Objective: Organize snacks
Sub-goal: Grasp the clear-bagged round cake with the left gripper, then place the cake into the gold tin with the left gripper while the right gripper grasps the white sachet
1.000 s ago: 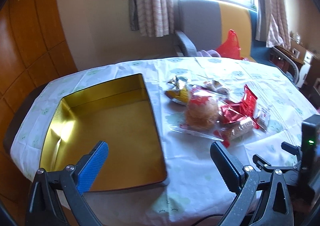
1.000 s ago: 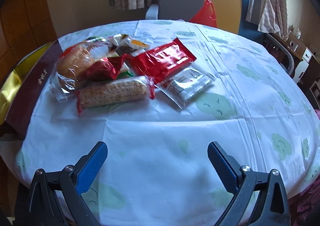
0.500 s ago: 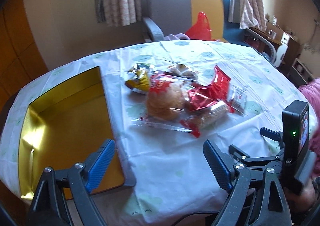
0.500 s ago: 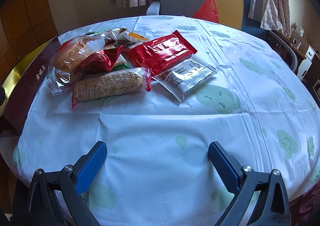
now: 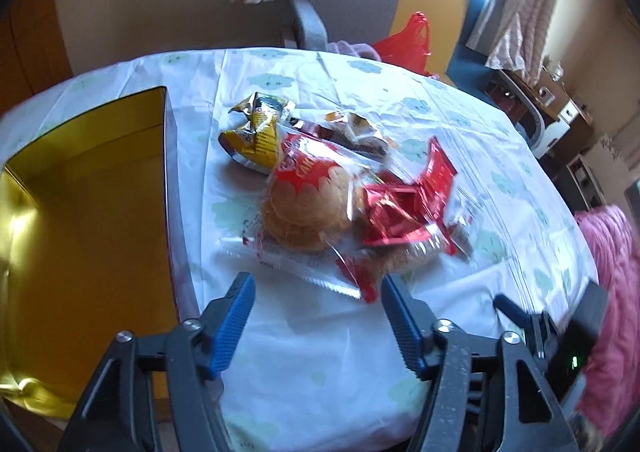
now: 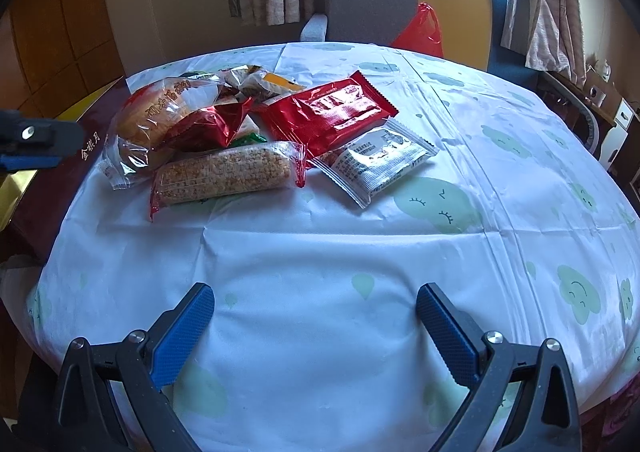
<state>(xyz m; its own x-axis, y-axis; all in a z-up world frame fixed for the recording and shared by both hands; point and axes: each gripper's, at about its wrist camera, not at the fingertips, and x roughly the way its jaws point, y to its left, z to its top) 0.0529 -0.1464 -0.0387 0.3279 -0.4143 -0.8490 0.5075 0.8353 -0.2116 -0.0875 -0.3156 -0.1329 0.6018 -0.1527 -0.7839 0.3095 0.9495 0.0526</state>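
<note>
Crinkly clear film wraps the bread bun packet (image 5: 304, 208), which lies in the snack pile on the tablecloth (image 6: 320, 260), just beside the open gold tin (image 5: 80, 212). It looks light, soft and slippery — best pinched by its flat sealed edge nearest the left gripper (image 5: 316, 316), whose jaws are closing with nothing between them yet. The right gripper (image 6: 316, 316) hangs apart — empty — over bare cloth.

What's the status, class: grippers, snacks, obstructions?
Left gripper closing, empty, nearing snack pile. Right gripper open, empty. Gold tin empty. No obstructions.
</note>
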